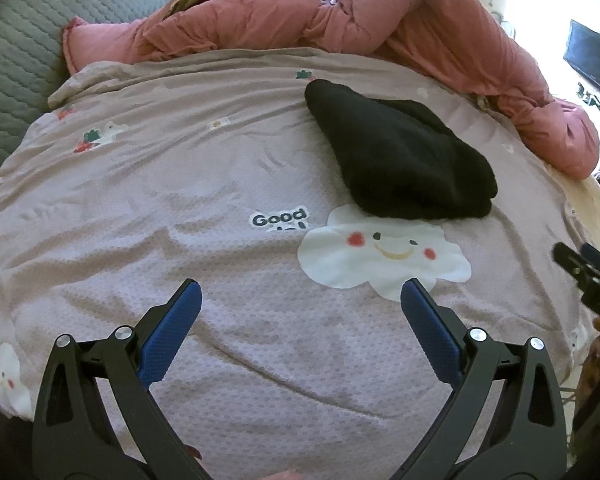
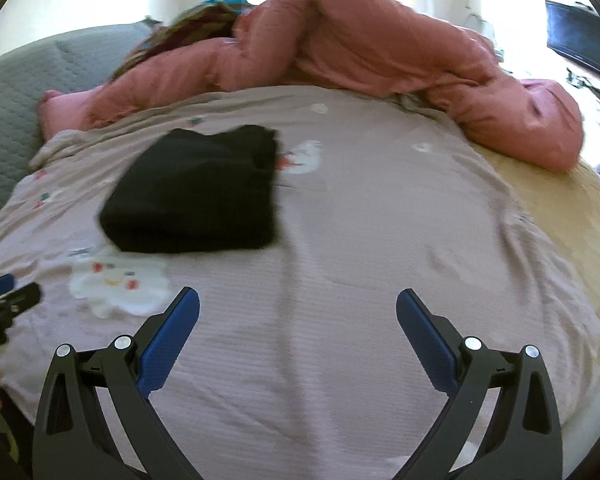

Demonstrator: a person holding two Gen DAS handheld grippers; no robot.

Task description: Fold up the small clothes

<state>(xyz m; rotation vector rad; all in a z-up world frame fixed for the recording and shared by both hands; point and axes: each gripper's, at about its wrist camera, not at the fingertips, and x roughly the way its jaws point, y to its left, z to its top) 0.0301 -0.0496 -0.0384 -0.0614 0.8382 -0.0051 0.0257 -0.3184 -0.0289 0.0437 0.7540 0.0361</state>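
Note:
A black garment [image 1: 400,156] lies folded into a thick bundle on the mauve printed bedsheet [image 1: 180,200]. In the right wrist view the black garment [image 2: 196,196] sits left of centre on the sheet [image 2: 360,220]. My left gripper [image 1: 300,292] is open and empty, hovering above the sheet, near of the garment and to its left. My right gripper [image 2: 298,300] is open and empty, above bare sheet to the right of the garment. The right gripper's tip also shows at the right edge of the left wrist view [image 1: 580,268].
A bunched pink duvet [image 1: 340,12] runs along the far side and the right of the bed. A grey quilted headboard or cushion [image 1: 20,52] stands at the left. A dark screen [image 1: 592,56] is at the far right. A white cloud print [image 1: 384,252] lies just near of the garment.

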